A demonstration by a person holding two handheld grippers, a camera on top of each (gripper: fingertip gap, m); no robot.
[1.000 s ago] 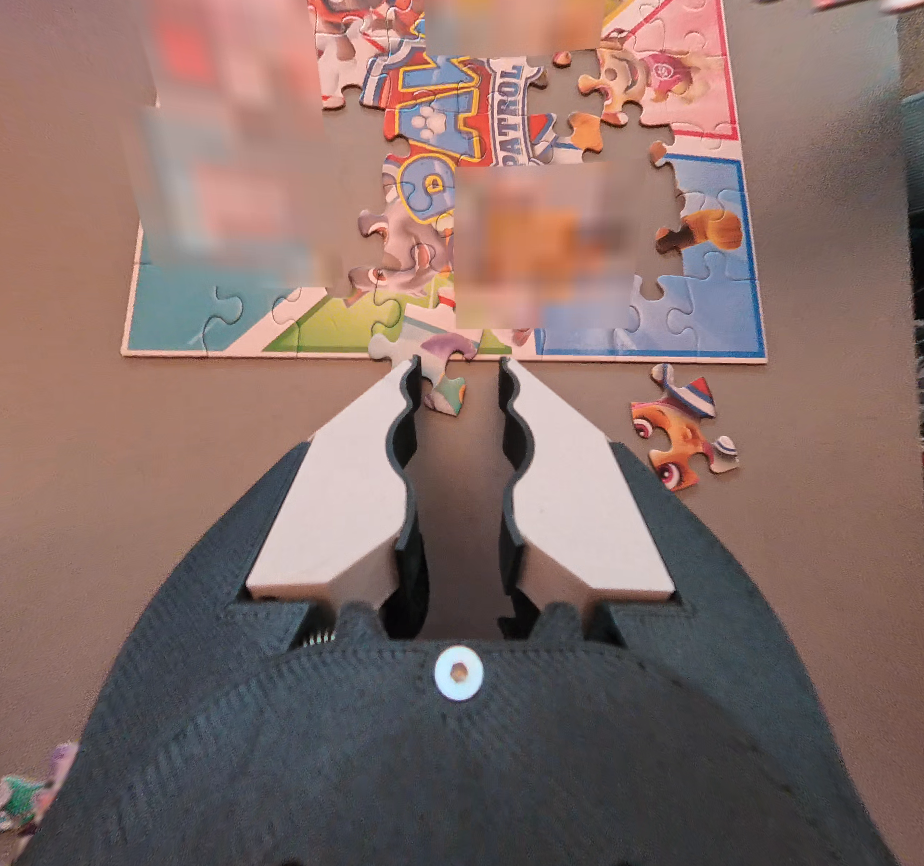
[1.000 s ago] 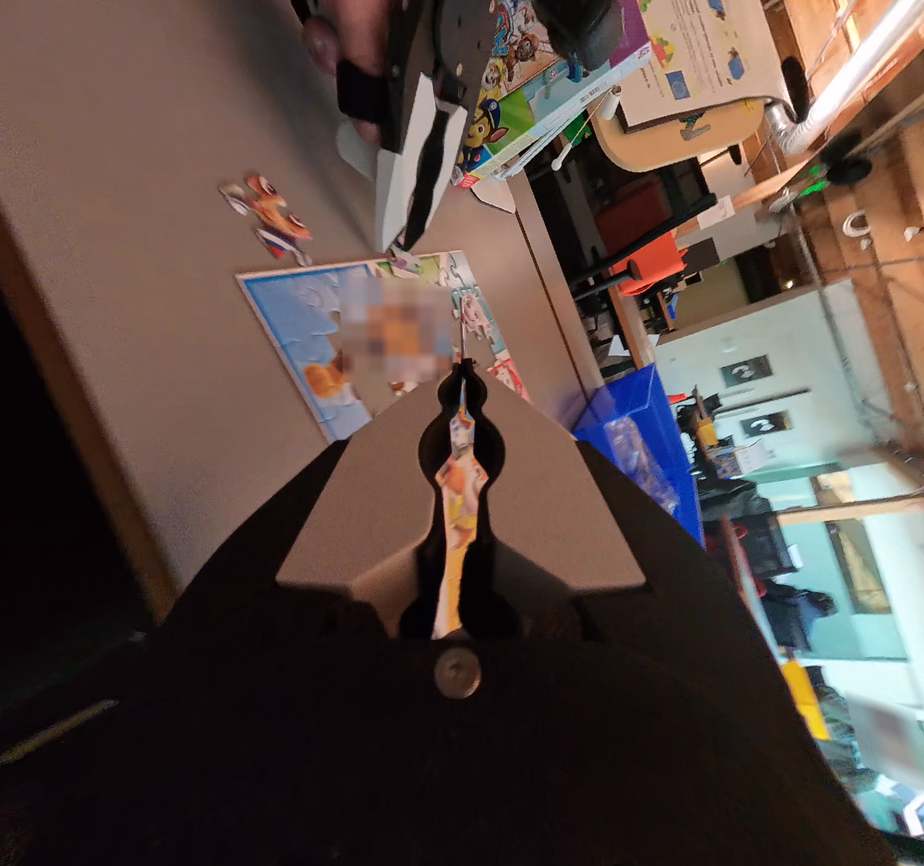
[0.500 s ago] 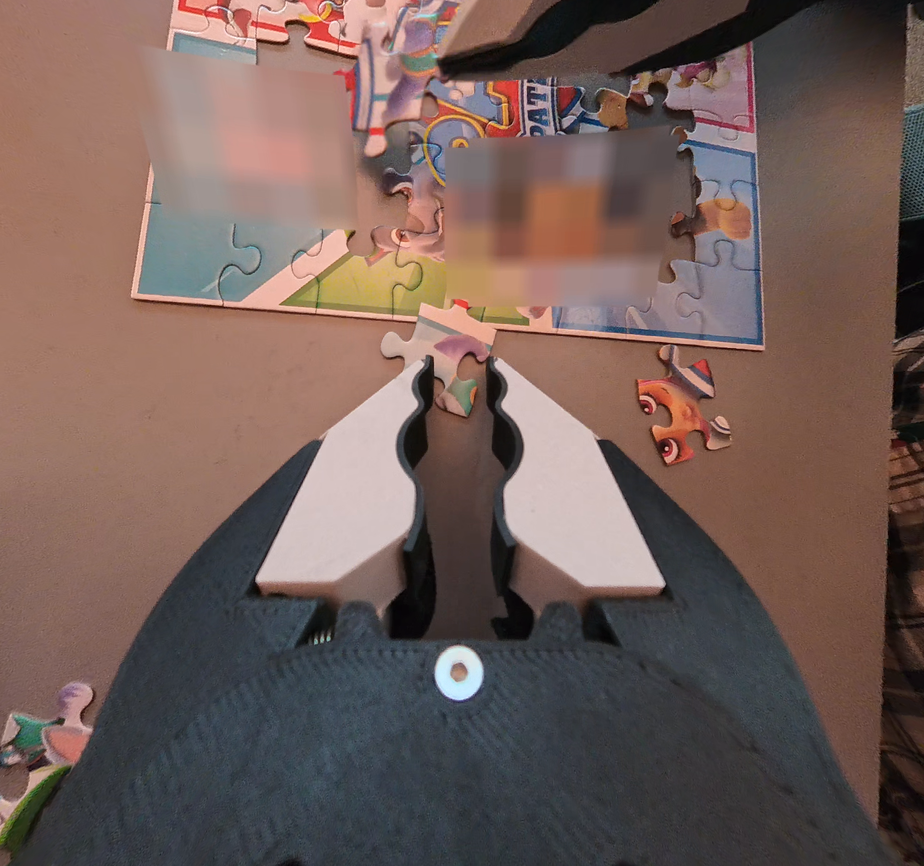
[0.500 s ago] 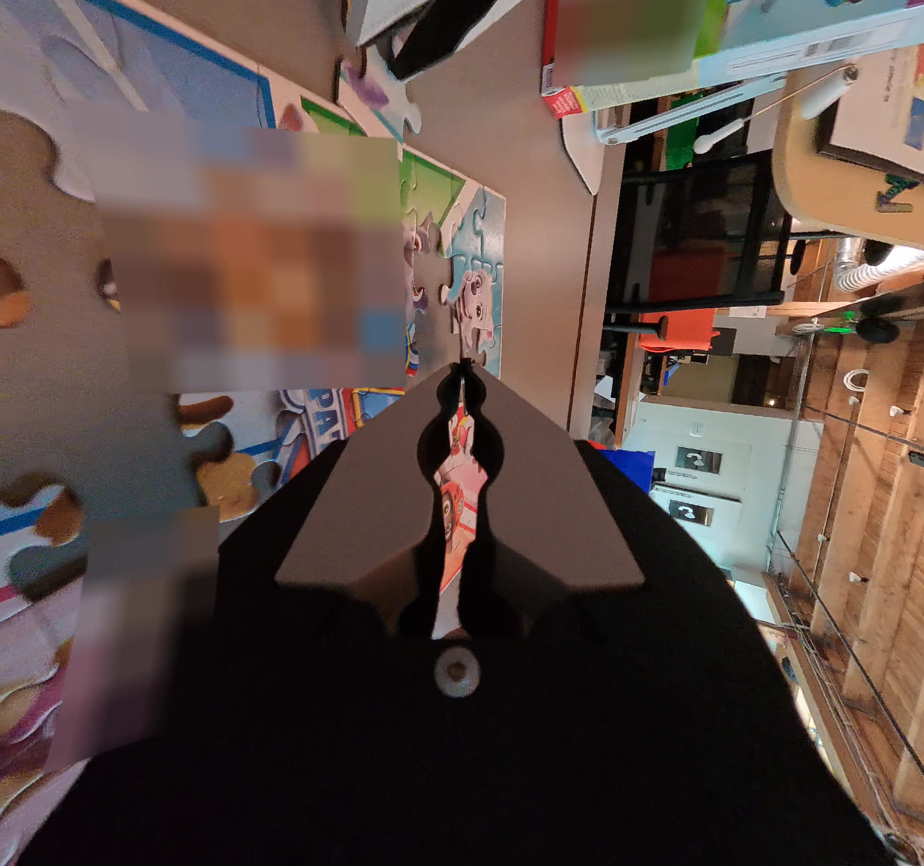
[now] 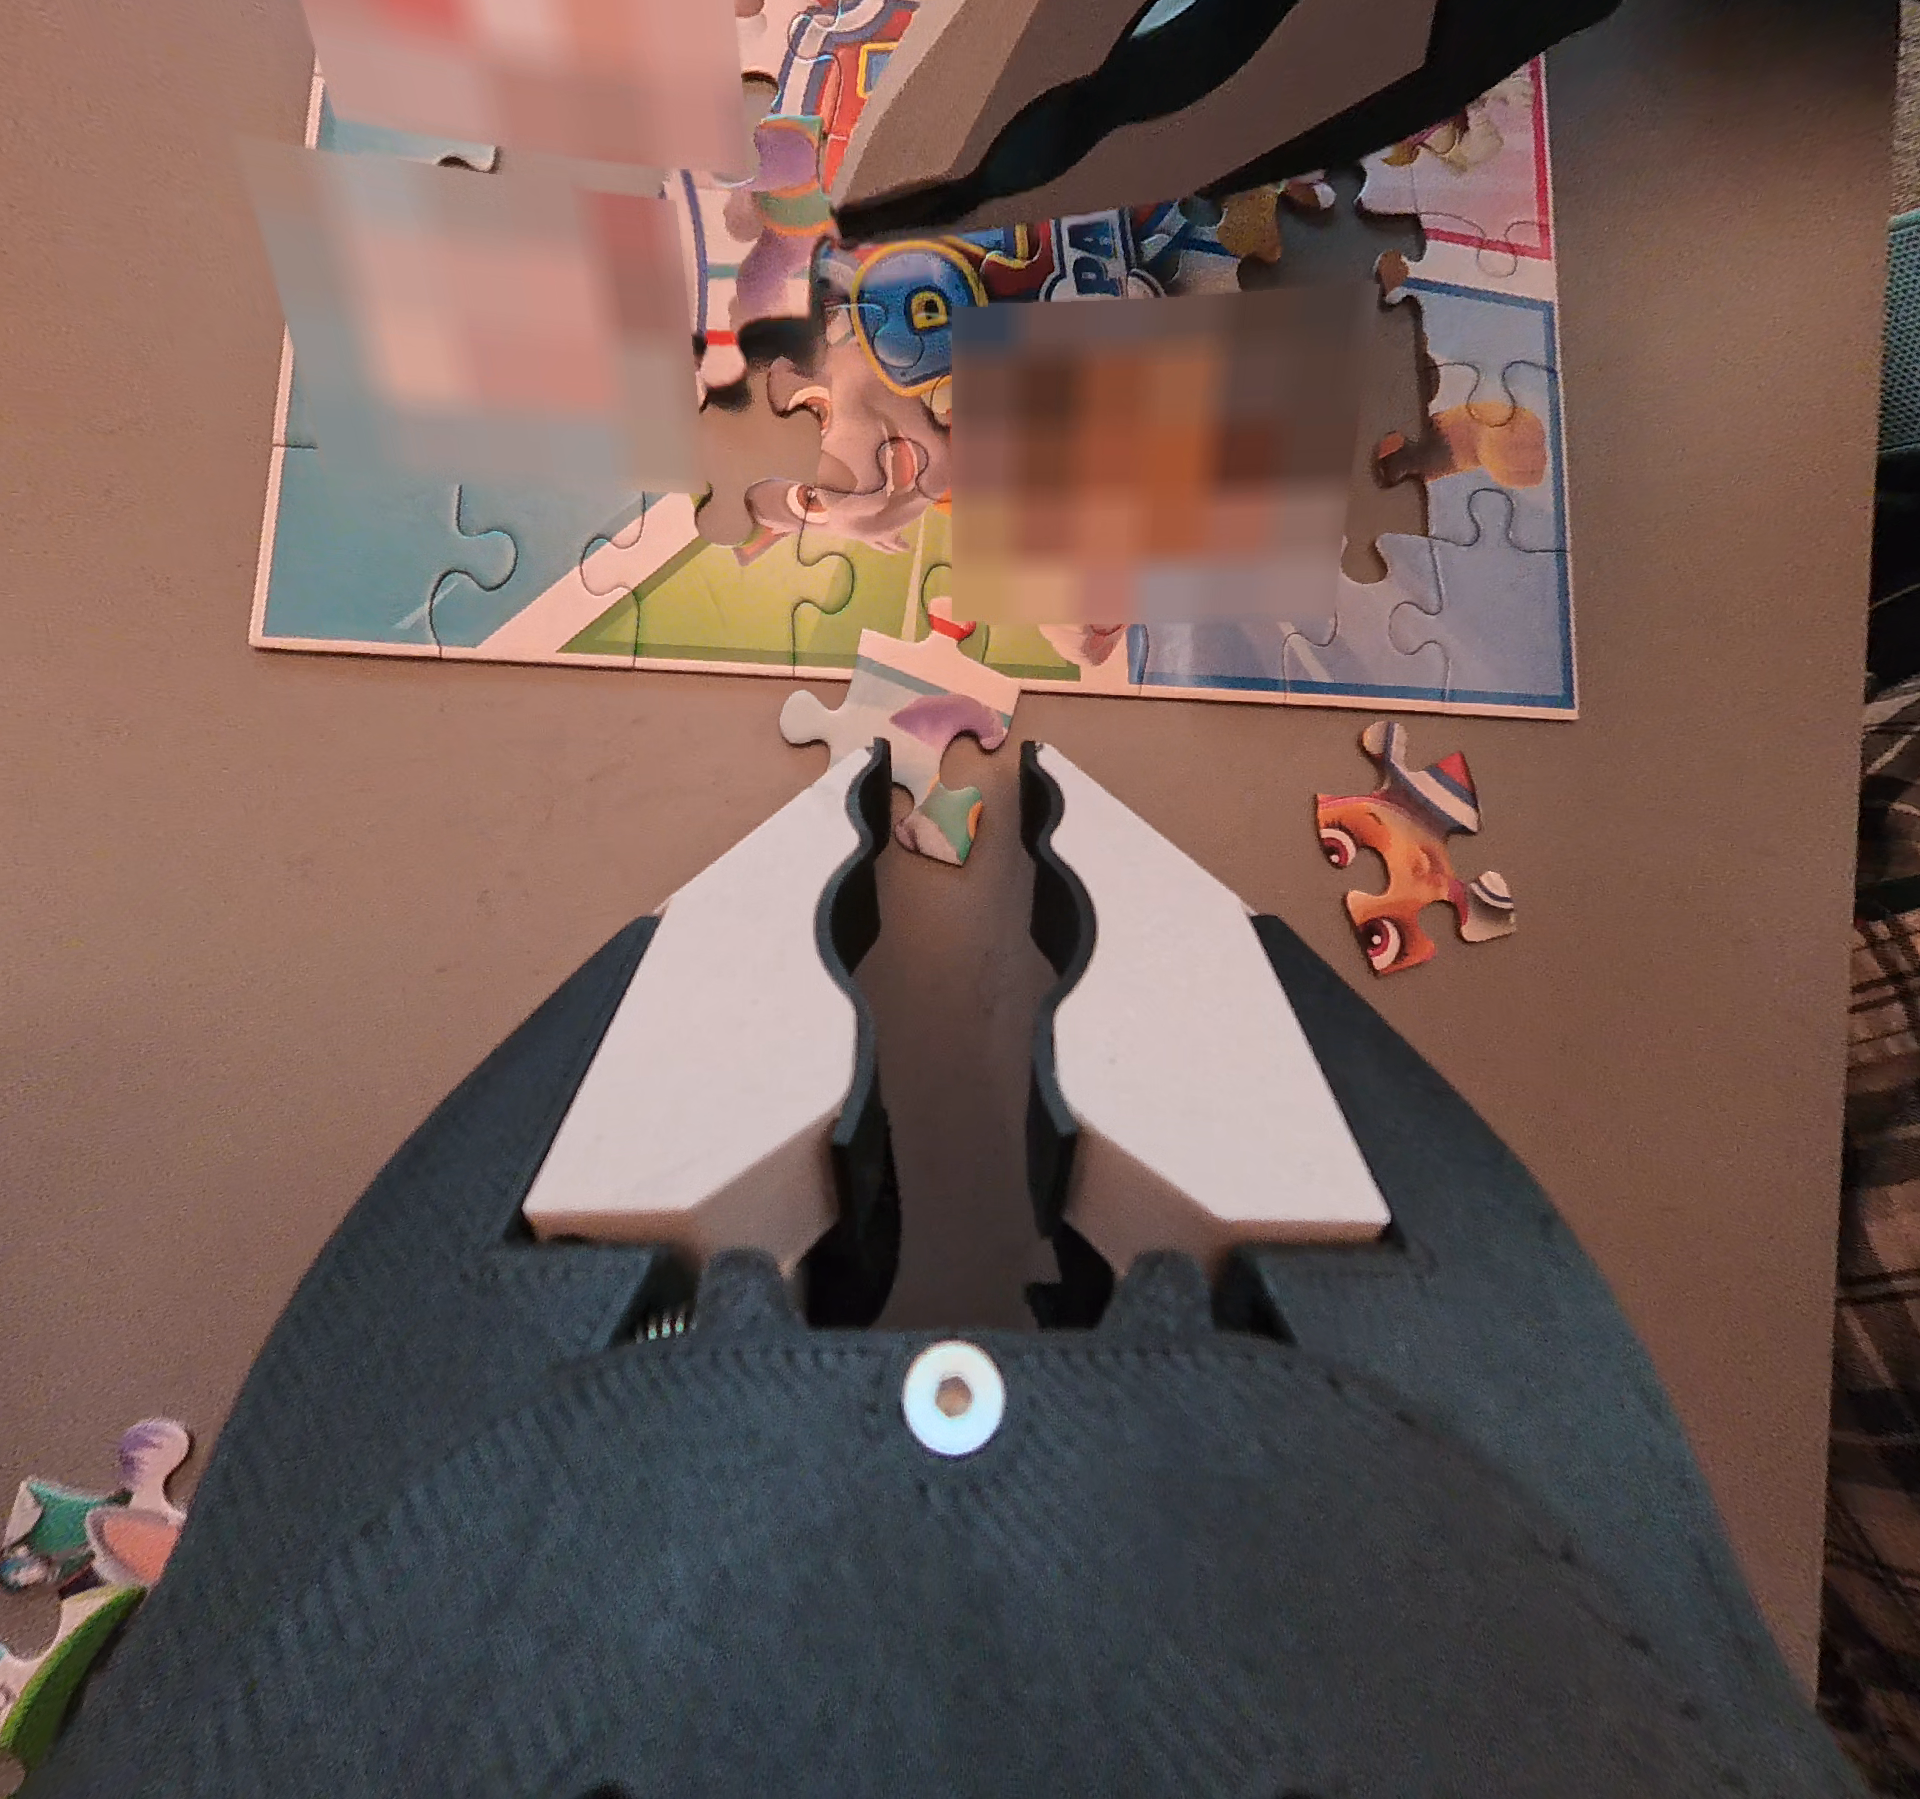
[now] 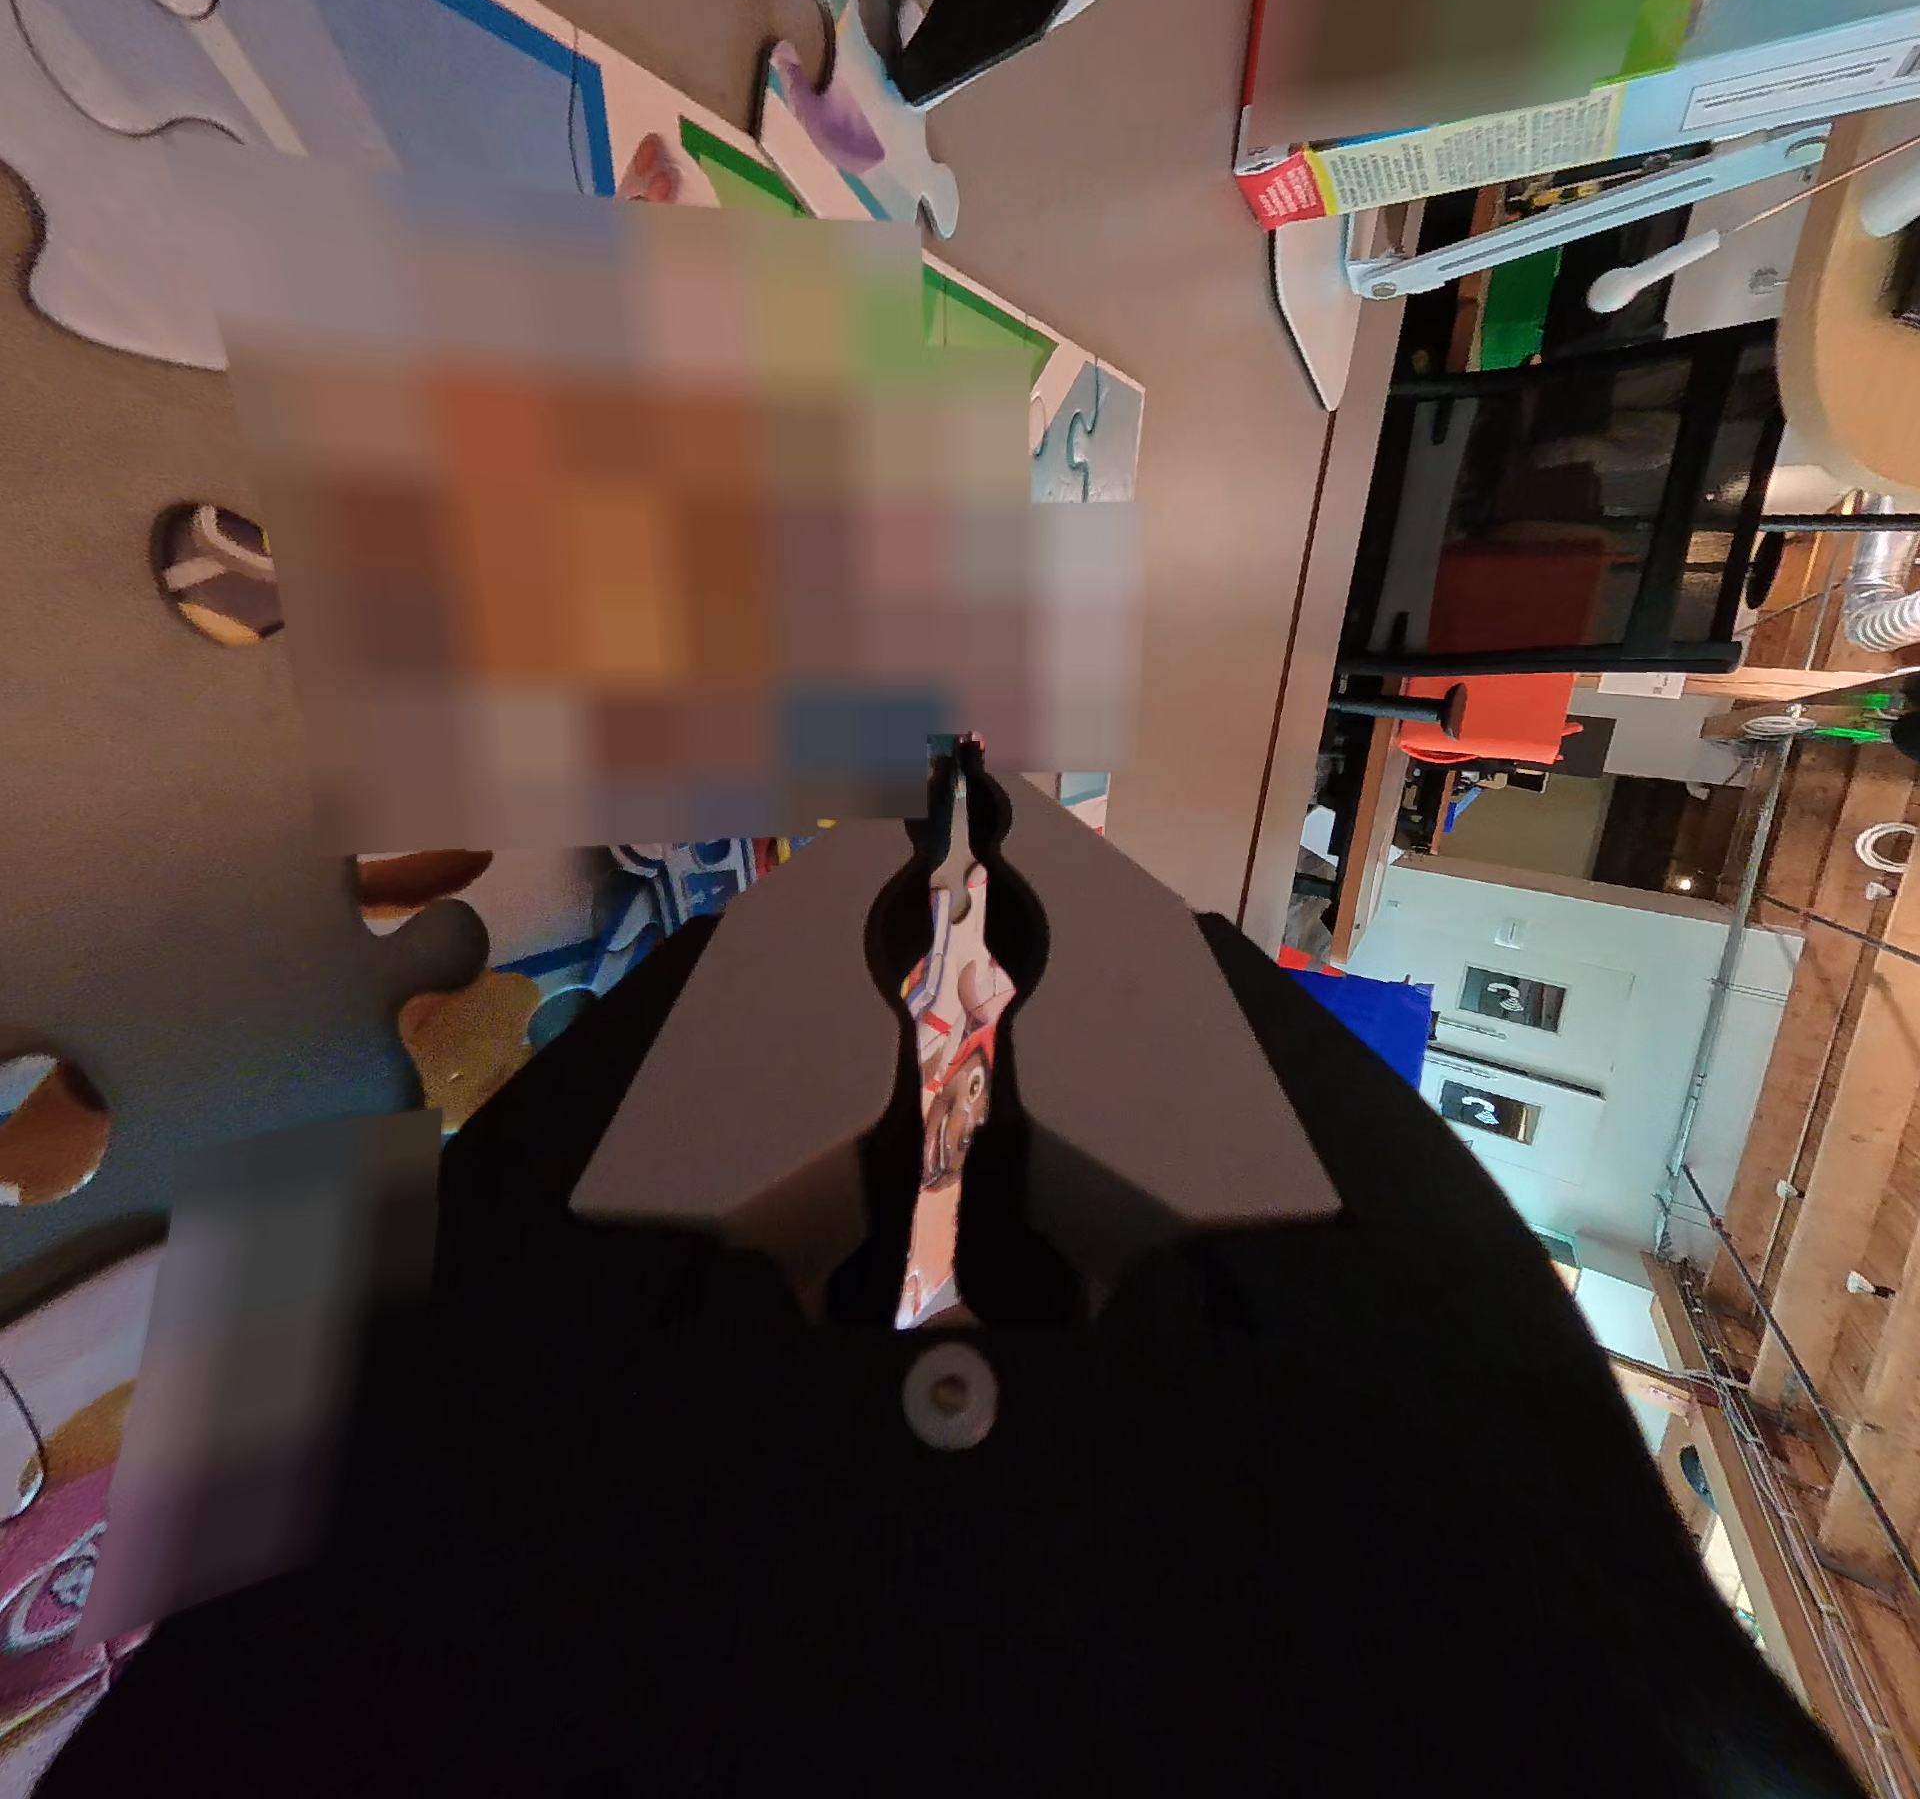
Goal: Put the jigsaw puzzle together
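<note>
Your left claw (image 5: 954,762) stands open just above the brown table (image 5: 312,918), its jaws parted around the lower tab of a loose white-and-purple puzzle piece (image 5: 914,721). That piece lies just ahead of the fingertips, its far edge overlapping the near border of the half-built jigsaw puzzle (image 5: 727,596). To the right of this claw lies an orange piece (image 5: 1408,856), well clear of the puzzle; a few more pieces (image 5: 73,1541) sit behind it on the left.

Only the left wrist view shows what your right claw (image 5: 842,227) carries: its tips are pinched shut on a purple-and-green piece (image 5: 779,232), held over the gap in the puzzle's middle. In its own view, the right claw (image 6: 956,762) shows closed, mosaic hiding what lies ahead of the tips. That view alone shows the puzzle box (image 6: 1455,128) beyond the table edge.
</note>
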